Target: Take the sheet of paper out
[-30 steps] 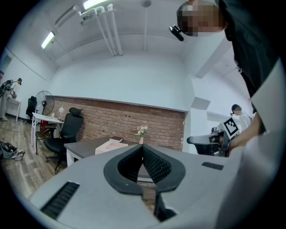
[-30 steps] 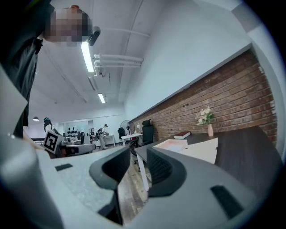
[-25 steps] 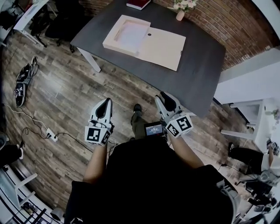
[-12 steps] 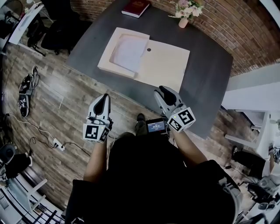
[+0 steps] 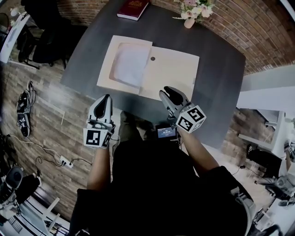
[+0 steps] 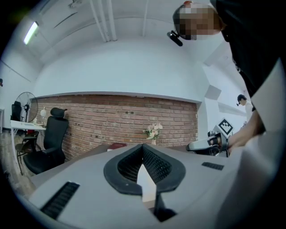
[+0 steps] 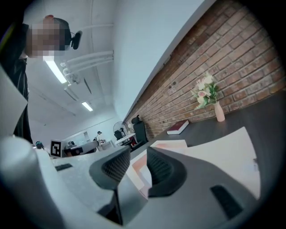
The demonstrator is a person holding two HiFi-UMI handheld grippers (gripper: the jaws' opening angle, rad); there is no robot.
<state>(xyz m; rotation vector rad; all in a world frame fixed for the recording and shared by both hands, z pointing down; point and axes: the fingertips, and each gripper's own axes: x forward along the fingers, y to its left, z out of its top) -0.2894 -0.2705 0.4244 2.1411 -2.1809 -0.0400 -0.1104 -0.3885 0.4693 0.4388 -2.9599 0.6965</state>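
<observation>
The reach is likely still to make: the sheet of paper [image 5: 126, 69] lies in the open box [image 5: 171, 69] on the desk [image 5: 221, 83], the empty left gripper [image 5: 107, 97] has its fingers together and the empty right gripper [image 5: 167, 91] has its fingers narrowly apart, so next comes pinching a paper edge.

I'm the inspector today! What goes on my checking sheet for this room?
Surface: dark grey table.
Job's things: flat box open, lid folded to the right; white sheet of paper lying in its tray.
Clutter: red book and vase of flowers at the far edge.
Tools: left tool shut, empty, by the near edge; right tool slightly open, empty, near the lid.
Cables: power strip with leads on the floor, left.
Surroundings: brick wall, black chair, wooden floor.
</observation>
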